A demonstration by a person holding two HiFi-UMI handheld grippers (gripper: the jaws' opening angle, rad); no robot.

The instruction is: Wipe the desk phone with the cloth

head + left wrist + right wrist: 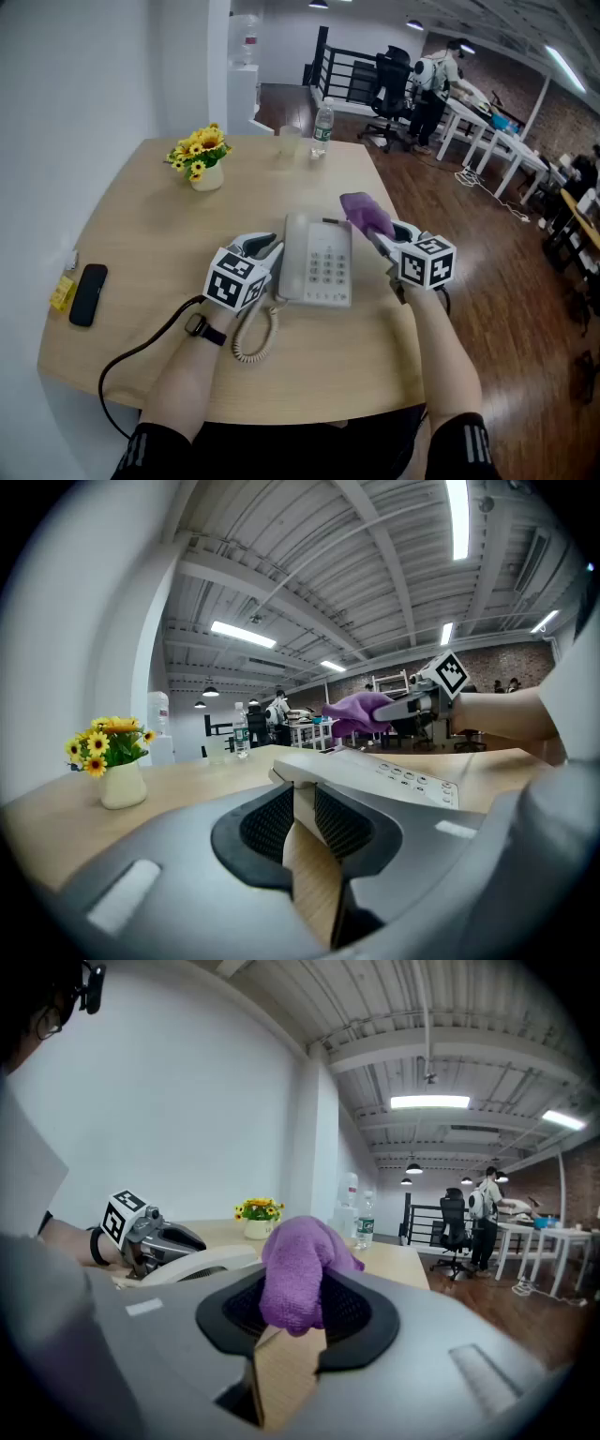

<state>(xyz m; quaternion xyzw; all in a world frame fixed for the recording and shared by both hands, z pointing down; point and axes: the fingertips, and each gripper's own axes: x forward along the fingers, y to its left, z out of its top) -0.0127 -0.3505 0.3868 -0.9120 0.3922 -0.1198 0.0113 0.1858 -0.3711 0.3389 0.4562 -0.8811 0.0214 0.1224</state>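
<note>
A white desk phone (319, 262) lies mid-table, its handset (295, 251) along its left side. My left gripper (269, 248) sits against that side; in the left gripper view its jaws (302, 808) stand nearly together with the handset's white edge (302, 797) between the pads. My right gripper (380, 239) hovers at the phone's right rear corner, shut on a purple cloth (366, 214). In the right gripper view the cloth (298, 1269) bulges up out of the right gripper (292, 1312), and the phone (202, 1262) lies to the left.
A vase of yellow flowers (203, 161), a glass (290, 141) and a water bottle (322, 128) stand at the table's far side. A black handset-like device (87, 293) and a yellow item (64, 291) lie at the left edge. The coiled cord (253, 339) trails toward me.
</note>
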